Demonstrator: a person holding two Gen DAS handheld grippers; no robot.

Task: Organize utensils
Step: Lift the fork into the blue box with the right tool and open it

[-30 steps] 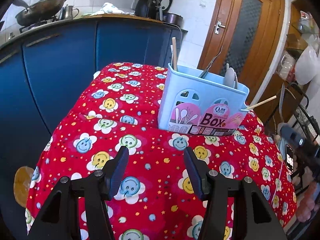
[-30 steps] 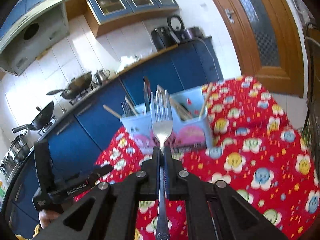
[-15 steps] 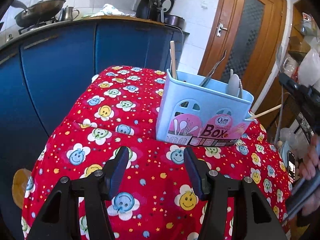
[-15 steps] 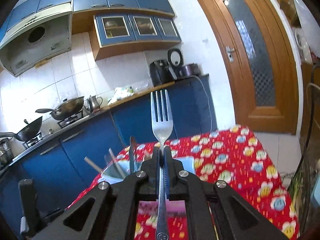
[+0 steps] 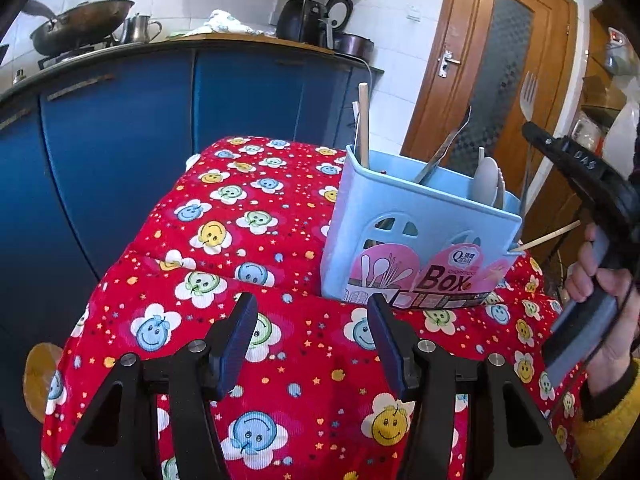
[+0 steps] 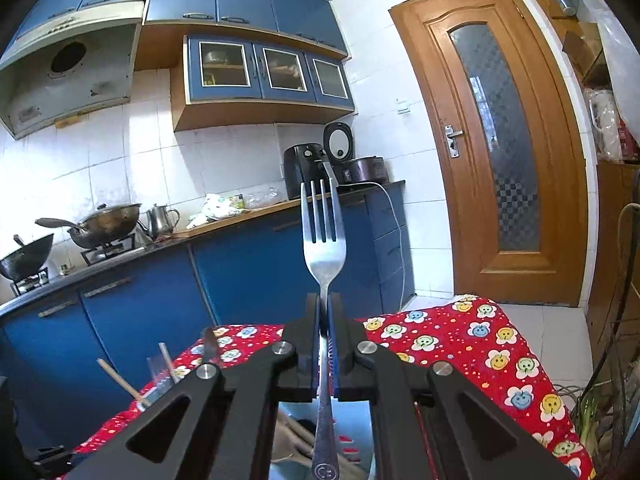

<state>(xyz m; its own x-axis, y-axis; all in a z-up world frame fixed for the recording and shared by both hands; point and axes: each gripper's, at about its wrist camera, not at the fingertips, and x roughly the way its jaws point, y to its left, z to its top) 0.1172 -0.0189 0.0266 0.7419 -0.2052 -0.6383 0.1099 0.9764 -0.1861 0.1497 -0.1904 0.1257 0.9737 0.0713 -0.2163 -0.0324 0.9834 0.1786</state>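
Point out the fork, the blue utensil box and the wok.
fork (image 6: 324, 258), right wrist view, bowl below the tines.
blue utensil box (image 5: 424, 216), left wrist view, front wall.
wok (image 5: 80, 24), left wrist view, side.

wok (image 5: 80, 24) – on stove | kettle (image 5: 138, 29) | wooden door (image 6: 500, 140) – shut

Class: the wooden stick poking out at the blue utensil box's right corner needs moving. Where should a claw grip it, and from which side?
Grip the stick on its bare outer end, coming from the right of the box. It slants out past the rim, well apart from the other utensils, leaving room around it.
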